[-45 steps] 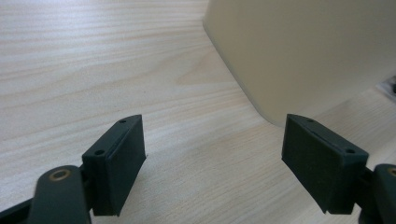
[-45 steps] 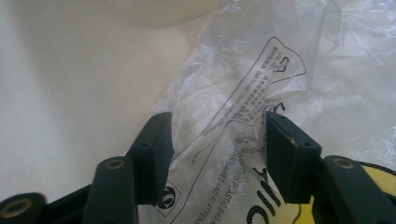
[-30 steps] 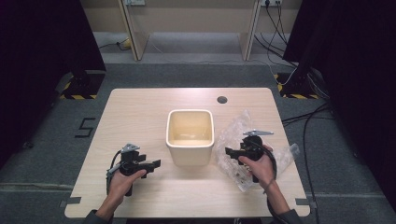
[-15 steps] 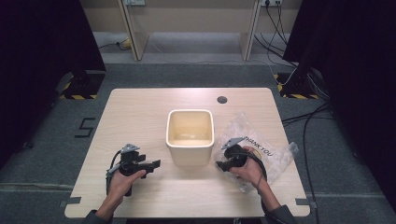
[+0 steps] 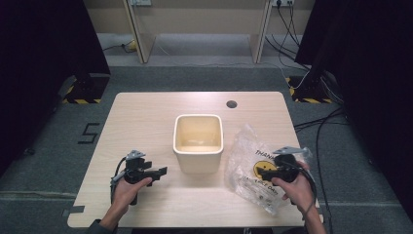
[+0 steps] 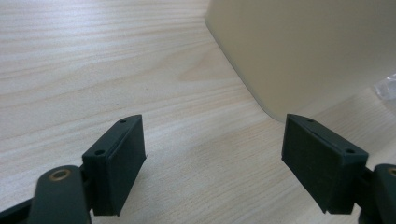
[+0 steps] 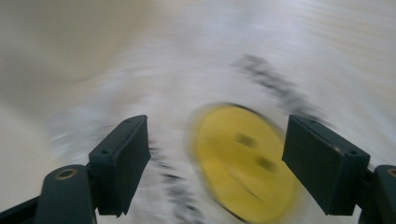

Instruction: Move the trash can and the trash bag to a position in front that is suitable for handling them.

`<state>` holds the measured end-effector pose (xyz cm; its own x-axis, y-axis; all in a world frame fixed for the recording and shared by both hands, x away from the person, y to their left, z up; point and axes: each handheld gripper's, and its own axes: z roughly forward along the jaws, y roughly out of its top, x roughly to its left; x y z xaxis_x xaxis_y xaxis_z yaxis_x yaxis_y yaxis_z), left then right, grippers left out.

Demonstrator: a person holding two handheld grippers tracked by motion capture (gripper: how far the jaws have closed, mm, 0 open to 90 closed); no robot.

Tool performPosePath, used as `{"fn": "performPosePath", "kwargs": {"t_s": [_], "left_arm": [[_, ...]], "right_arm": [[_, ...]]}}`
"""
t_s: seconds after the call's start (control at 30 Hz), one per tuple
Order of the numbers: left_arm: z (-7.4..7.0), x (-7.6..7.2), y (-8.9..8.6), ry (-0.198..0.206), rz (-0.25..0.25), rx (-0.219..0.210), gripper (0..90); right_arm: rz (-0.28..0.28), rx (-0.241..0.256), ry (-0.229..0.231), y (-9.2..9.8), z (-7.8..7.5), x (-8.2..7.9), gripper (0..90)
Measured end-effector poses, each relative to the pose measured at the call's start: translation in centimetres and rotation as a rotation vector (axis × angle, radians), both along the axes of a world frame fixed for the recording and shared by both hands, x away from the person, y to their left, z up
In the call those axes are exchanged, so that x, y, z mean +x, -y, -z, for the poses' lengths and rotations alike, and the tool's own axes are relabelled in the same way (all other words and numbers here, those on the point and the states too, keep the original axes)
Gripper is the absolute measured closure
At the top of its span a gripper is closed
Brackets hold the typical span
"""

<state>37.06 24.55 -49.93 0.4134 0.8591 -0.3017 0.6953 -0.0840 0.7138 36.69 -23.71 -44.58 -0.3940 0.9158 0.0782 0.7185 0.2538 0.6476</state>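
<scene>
High view: right tool has shifted right across the plastic bag since a second ago, jaws spread, gripping nothing; bag lies flat on the bench right of the bin. Left tool unmoved, spread, idle; judging by this, the grasp point is still being picked.

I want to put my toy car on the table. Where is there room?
The far strip of the table, behind the cream bin, is bare, apart from the small round hole. The left side beyond the left tongs is bare too. The right side is crowded: the plastic bag lies there under the right tongs.
</scene>
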Motion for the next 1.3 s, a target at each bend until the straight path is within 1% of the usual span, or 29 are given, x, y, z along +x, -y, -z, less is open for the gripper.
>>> {"fn": "performPosePath", "kwargs": {"t_s": [0.03, 0.07, 0.1, 0.17, 0.23, 0.3, 0.33, 0.4, 0.43, 0.47, 0.5, 0.53, 0.6, 0.63, 0.67, 0.8, 0.83, 0.9, 0.93, 0.97, 1.0, 1.03, 1.07, 1.1, 1.13, 1.17, 1.2, 1.27, 1.3], "left_arm": [[0.0, 0.0, 0.0, 0.000, 0.000, 0.000, 21.2], [0.0, 0.0, 0.0, 0.002, 0.001, 0.000, 21.2], [0.0, 0.0, 0.0, 0.002, 0.002, 0.000, 21.2], [0.0, 0.0, 0.0, 0.001, 0.003, -0.001, 21.2], [0.1, 0.1, 0.1, -0.005, 0.009, 0.003, 21.2], [0.1, 0.1, 0.2, -0.004, 0.011, 0.005, 21.2], [0.1, 0.1, 0.2, -0.001, 0.012, 0.005, 21.2], [0.1, 0.1, 0.2, -0.002, 0.013, 0.004, 21.3], [0.1, 0.1, 0.2, -0.004, 0.013, 0.004, 21.3], [0.2, 0.2, 0.1, -0.009, 0.010, 0.001, 21.3], [0.2, 0.2, 0.1, -0.009, 0.010, 0.001, 21.4], [0.3, 0.2, 0.1, -0.010, 0.010, 0.001, 21.4], [0.2, 0.2, 0.1, -0.009, 0.011, 0.000, 21.4], [0.2, 0.2, 0.1, -0.008, 0.009, 0.000, 21.4], [0.2, 0.2, 0.1, -0.008, 0.008, 0.000, 21.4], [0.3, 0.2, 0.0, -0.011, 0.005, 0.000, 21.4], [0.2, 0.2, 0.0, -0.011, 0.004, -0.001, 21.4], [0.2, 0.2, 0.0, -0.010, 0.005, 0.000, 21.4], [0.2, 0.2, 0.0, -0.009, 0.005, 0.000, 21.3], [0.2, 0.2, 0.0, -0.007, 0.006, 0.000, 21.3], [0.2, 0.1, 0.0, -0.007, 0.007, 0.000, 21.4], [0.2, 0.1, 0.0, -0.007, 0.008, -0.001, 21.3], [0.2, 0.1, 0.0, -0.006, 0.010, 0.001, 21.4], [0.1, 0.1, 0.0, -0.006, 0.011, 0.001, 21.4], [0.1, 0.1, 0.0, -0.006, 0.011, 0.001, 21.4], [0.1, 0.1, 0.0, -0.007, 0.010, -0.001, 21.4], [0.2, 0.2, -0.1, -0.008, 0.011, -0.001, 21.4], [0.2, 0.2, -0.1, -0.010, 0.009, -0.001, 21.4], [0.2, 0.2, -0.1, -0.010, 0.009, -0.001, 21.4]], "right_arm": [[0.000, 0.000, 0.000, 0.0, 0.0, 0.0, 23.5], [0.031, -0.008, -0.003, 0.8, 0.1, -0.3, 24.2], [0.062, 0.005, -0.057, 2.1, 0.6, -1.0, 24.1], [0.081, 0.007, -0.063, 2.5, 0.9, -1.4, 24.1], [0.129, -0.018, -0.090, 3.8, 2.1, -2.0, 24.1], [0.124, -0.035, -0.113, 4.3, 3.0, -1.9, 24.4], [0.102, -0.065, -0.108, 4.5, 3.8, -1.0, 26.8], [0.052, -0.099, -0.079, 4.7, 4.4, 0.2, 27.3], [0.052, -0.099, -0.079, 4.7, 4.4, 0.2, 27.3], [0.007, -0.128, -0.040, 4.9, 4.6, 1.6, 28.4], [0.007, -0.128, -0.040, 4.9, 4.6, 1.6, 28.4], [-0.040, -0.151, 0.011, 4.9, 4.7, 3.1, 28.7], [-0.045, -0.148, 0.030, 4.9, 4.7, 3.9, 28.6], [-0.055, -0.152, 0.057, 4.7, 4.4, 5.0, 28.6], [-0.055, -0.154, 0.063, 4.6, 4.3, 5.3, 28.4], [-0.014, -0.171, 0.081, 4.0, 3.3, 5.3, 27.9], [-0.006, -0.176, 0.098, 3.3, 2.6, 4.7, 27.0], [-0.009, -0.169, 0.105, 2.8, 2.3, 4.4, 26.4], [-0.048, -0.135, 0.108, 1.5, 1.9, 3.6, 25.4], [-0.048, -0.135, 0.108, 1.5, 1.9, 3.6, 25.4], [-0.093, -0.093, 0.083, 0.0, 2.0, 3.0, 24.5], [-0.110, -0.080, 0.057, -0.6, 2.2, 2.8, 24.0], [-0.138, -0.074, 0.008, -1.3, 2.5, 2.7, 23.1], [-0.141, -0.070, -0.026, -1.7, 2.7, 2.6, 21.9], [-0.141, -0.070, -0.026, -1.7, 2.7, 2.6, 21.9], [-0.148, -0.078, -0.066, -2.1, 3.1, 2.4, 21.4], [-0.140, -0.127, -0.079, -2.5, 3.9, 2.5, 21.4], [-0.121, -0.163, -0.089, -2.4, 4.6, 2.9, 21.5], [-0.121, -0.163, -0.089, -2.4, 4.6, 2.9, 21.5]]}}
